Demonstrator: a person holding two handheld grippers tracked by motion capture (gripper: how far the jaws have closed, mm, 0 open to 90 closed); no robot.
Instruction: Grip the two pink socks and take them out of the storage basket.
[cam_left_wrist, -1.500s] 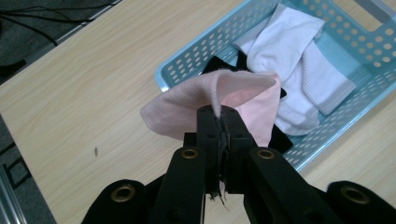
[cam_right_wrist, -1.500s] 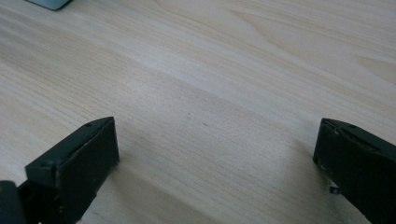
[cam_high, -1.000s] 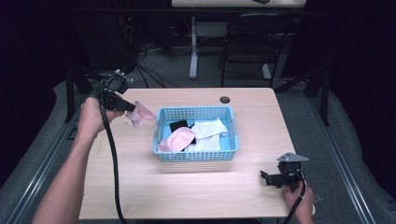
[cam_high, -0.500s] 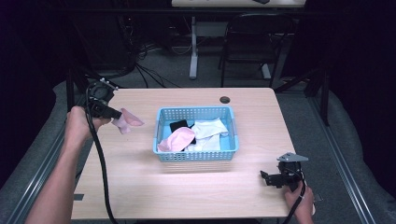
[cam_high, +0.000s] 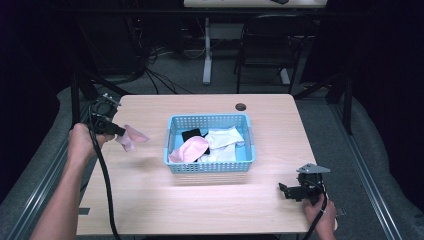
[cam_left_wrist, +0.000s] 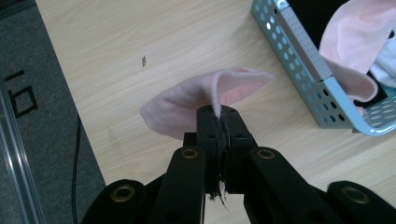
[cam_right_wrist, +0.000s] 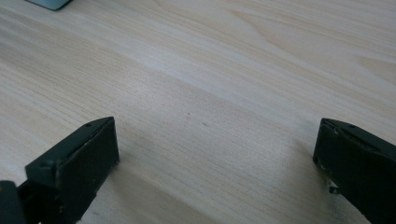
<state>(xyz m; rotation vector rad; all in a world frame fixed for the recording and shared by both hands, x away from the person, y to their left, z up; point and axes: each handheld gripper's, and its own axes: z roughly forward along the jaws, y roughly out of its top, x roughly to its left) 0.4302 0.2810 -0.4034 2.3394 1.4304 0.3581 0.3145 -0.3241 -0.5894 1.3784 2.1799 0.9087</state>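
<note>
My left gripper (cam_high: 116, 130) is shut on a small pink cloth (cam_high: 131, 137), held above the left part of the wooden table (cam_high: 150, 200), to the left of the blue basket (cam_high: 210, 167). In the left gripper view the pink cloth (cam_left_wrist: 187, 105) folds out past the closed jaws of my left gripper (cam_left_wrist: 219, 114), and the blue basket (cam_left_wrist: 299, 51) is at the upper right. The basket holds another pink cloth (cam_high: 192, 148), white cloths (cam_high: 222, 140) and a black item (cam_high: 191, 134). My right gripper (cam_high: 286, 191) rests open near the table's front right; in its own view the right gripper (cam_right_wrist: 215, 154) has bare wood between its jaws.
A round dark grommet hole (cam_high: 241, 106) sits near the table's back edge. Black frame rails (cam_high: 35, 190) run along the table's left side. A chair (cam_high: 270, 45) and a desk leg (cam_high: 206, 50) stand beyond the table. Grey floor (cam_left_wrist: 37, 140) lies past the table's left edge.
My left gripper has carried the pink cloth leftward and a little toward the person, away from the basket. The right gripper has stayed still.
</note>
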